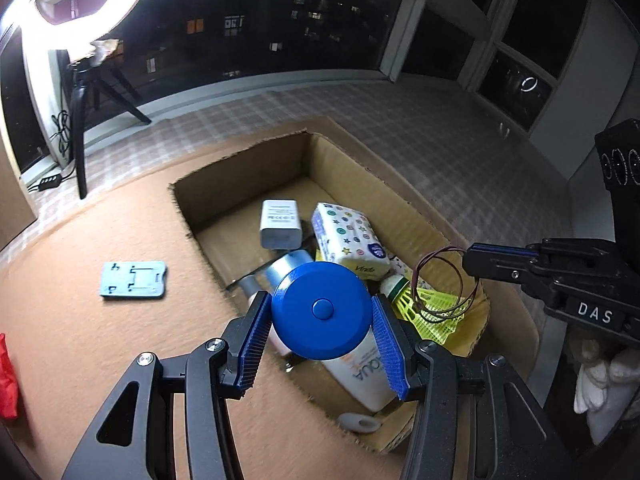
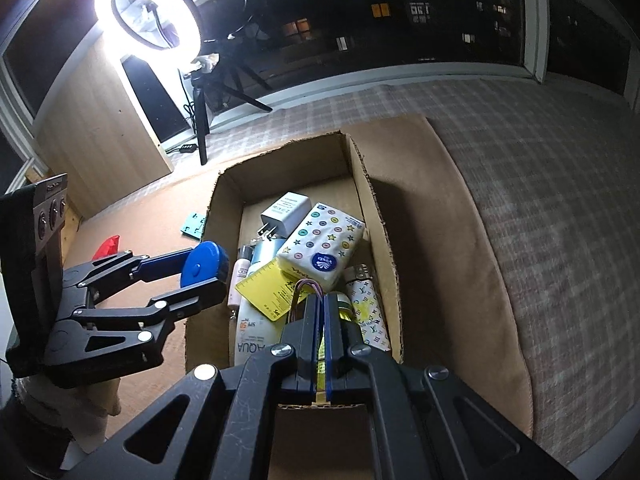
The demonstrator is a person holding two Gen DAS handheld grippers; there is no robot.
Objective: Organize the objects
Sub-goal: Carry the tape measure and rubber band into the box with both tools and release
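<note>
Sunscreen tube [image 1: 360,376] partly hidden behind blue disc [image 1: 322,310]; red object [image 1: 7,380] cut by edge.

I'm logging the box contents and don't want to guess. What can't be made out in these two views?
- Sunscreen tube: left wrist view, label mostly hidden behind the blue disc; right wrist view, partly under the yellow ruler.
- Shuttlecock: right wrist view, mostly hidden by the right gripper.
- Red thing: left wrist view, cut off by the edge.
- Charger print: too small.
</note>
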